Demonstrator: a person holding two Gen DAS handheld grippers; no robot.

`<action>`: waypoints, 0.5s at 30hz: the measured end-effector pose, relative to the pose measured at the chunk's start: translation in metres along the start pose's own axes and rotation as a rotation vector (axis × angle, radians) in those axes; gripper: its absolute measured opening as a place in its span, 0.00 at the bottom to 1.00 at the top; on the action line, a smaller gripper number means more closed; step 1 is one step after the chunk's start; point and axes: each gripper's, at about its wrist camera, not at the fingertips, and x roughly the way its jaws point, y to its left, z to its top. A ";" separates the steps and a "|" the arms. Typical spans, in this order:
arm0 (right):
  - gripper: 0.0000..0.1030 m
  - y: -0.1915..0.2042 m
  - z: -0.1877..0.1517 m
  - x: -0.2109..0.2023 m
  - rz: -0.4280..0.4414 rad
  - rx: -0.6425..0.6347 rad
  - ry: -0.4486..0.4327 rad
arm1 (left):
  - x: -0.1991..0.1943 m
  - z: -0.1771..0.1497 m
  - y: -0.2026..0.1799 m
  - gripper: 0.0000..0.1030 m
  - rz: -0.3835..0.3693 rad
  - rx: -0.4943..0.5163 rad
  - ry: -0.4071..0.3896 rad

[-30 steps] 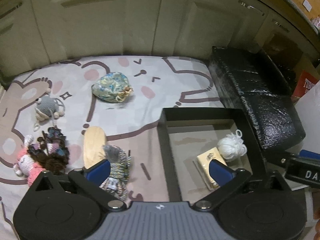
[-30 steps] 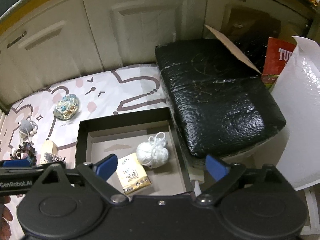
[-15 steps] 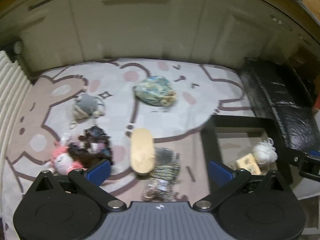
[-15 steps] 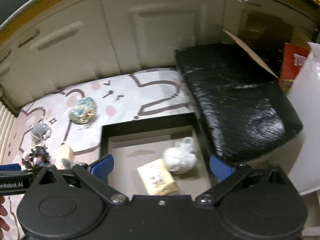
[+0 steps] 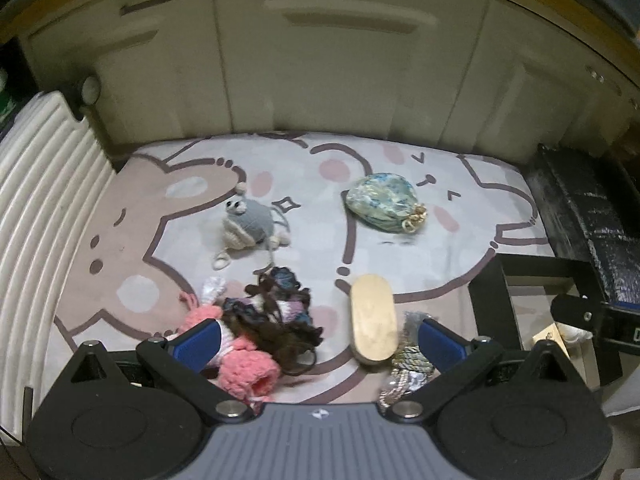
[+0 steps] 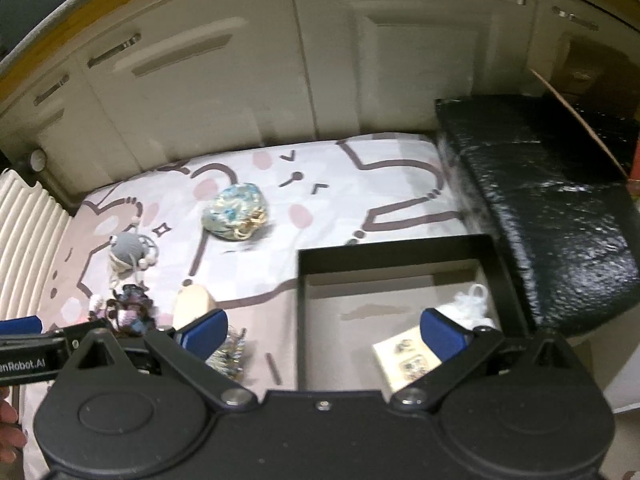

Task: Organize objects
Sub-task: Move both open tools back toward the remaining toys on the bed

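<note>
Both grippers have swung left, away from the box [image 6: 400,252] at the mat's [image 5: 304,168] right edge. Left gripper [image 5: 320,340] now hangs wide open and empty over the yarn tangle [image 5: 276,316] and wooden brush [image 5: 374,326] near the mat's front edge, likely the next picks. Right gripper [image 6: 324,334], also open and empty, straddles the box's left wall; card [image 6: 404,360] and white ball [image 6: 470,306] lie inside.

- Left wrist view looks down from above the near edge of the cartoon-printed pink and white mat [image 5: 192,208], facing the cream cabinet doors [image 5: 344,72] at 12 o'clock.
- Right wrist view sits further right, above the black open-topped box [image 6: 400,250], facing the same doors.
- Both share the mat, the blue-green patterned pouch [image 5: 382,202] and the oval wooden brush [image 5: 374,326].
</note>
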 end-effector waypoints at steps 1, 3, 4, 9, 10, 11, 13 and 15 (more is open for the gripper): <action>1.00 0.003 0.000 0.002 0.002 0.003 0.003 | -0.001 0.000 0.006 1.00 -0.002 -0.013 0.000; 1.00 0.010 0.001 0.006 0.009 0.000 0.010 | -0.002 0.000 0.016 1.00 0.005 -0.027 -0.005; 1.00 0.014 0.000 0.008 0.011 -0.004 0.013 | -0.002 0.000 0.021 1.00 0.013 -0.031 -0.008; 1.00 0.034 -0.001 0.017 0.024 -0.017 0.030 | -0.001 0.000 0.044 1.00 0.069 -0.045 -0.012; 1.00 0.036 -0.001 0.018 0.027 -0.016 0.030 | 0.000 0.000 0.047 1.00 0.083 -0.041 -0.014; 1.00 0.039 -0.001 0.020 0.030 -0.016 0.029 | 0.001 0.000 0.049 1.00 0.095 -0.035 -0.018; 1.00 0.046 -0.002 0.023 0.036 -0.023 0.020 | 0.003 0.000 0.054 1.00 0.114 -0.017 -0.022; 1.00 0.051 -0.003 0.025 0.026 -0.024 0.008 | 0.007 0.000 0.060 1.00 0.114 -0.021 -0.009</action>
